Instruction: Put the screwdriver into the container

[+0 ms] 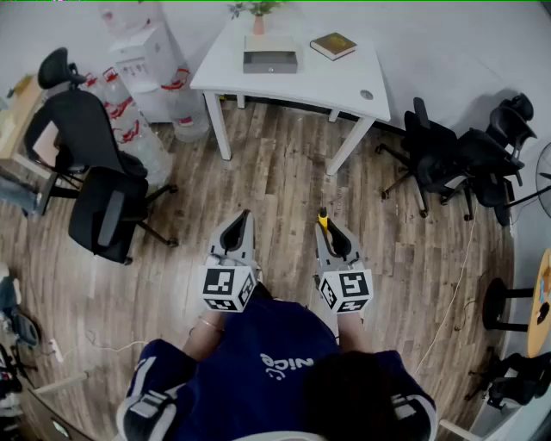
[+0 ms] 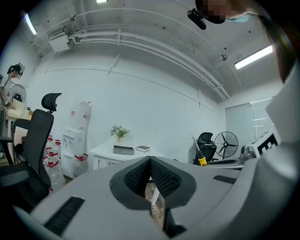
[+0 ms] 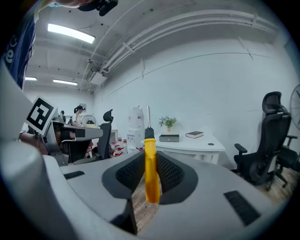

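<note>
My right gripper is shut on the screwdriver. Its yellow handle sits between the pads and the metal shaft points up and forward. The left gripper view also catches the screwdriver off to the right. My left gripper is held beside it at about the same height; its pads meet at the tip with nothing between them, so the left gripper is shut. The grey container stands on the white table across the floor. It shows as a low box ahead of the right gripper.
A book and a potted plant share the table. Black office chairs stand at the left and more chairs at the right. A water dispenser with bottles is left of the table. Wood floor lies between me and the table.
</note>
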Demonstrator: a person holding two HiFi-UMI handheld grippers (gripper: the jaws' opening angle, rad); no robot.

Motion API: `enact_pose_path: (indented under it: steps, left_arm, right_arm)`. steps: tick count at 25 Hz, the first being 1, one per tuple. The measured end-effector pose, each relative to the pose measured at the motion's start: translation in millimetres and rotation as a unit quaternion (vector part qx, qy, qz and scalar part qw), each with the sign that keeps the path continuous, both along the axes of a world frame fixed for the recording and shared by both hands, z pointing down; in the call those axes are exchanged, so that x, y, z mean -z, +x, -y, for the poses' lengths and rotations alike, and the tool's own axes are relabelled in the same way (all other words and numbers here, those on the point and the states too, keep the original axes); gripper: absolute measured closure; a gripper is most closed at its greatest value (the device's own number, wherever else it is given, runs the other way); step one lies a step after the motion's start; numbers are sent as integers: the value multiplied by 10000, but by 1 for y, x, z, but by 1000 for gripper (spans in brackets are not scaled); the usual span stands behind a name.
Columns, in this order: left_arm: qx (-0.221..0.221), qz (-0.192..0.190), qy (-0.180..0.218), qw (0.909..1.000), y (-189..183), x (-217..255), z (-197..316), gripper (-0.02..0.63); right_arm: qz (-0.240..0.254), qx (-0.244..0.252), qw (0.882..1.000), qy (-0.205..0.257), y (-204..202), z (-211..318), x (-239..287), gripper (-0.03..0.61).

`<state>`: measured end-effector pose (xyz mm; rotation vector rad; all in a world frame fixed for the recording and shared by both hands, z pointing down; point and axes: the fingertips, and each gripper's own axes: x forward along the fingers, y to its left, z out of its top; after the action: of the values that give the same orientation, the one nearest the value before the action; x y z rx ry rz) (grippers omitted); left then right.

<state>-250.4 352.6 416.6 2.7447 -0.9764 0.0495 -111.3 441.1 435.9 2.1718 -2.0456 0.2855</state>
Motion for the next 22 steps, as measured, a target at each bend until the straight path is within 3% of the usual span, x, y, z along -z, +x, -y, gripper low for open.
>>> enact_pose_path:
  steps: [12, 22]
  left_arm:
    - [-172, -54, 36, 9998, 14, -1, 55, 601]
    - [-343, -23, 61, 9994, 15, -10, 108, 601]
  right_arm:
    - [225, -265, 9993, 104, 17, 53, -2, 485]
    - [196, -311, 9992, 172, 7, 101, -7, 485]
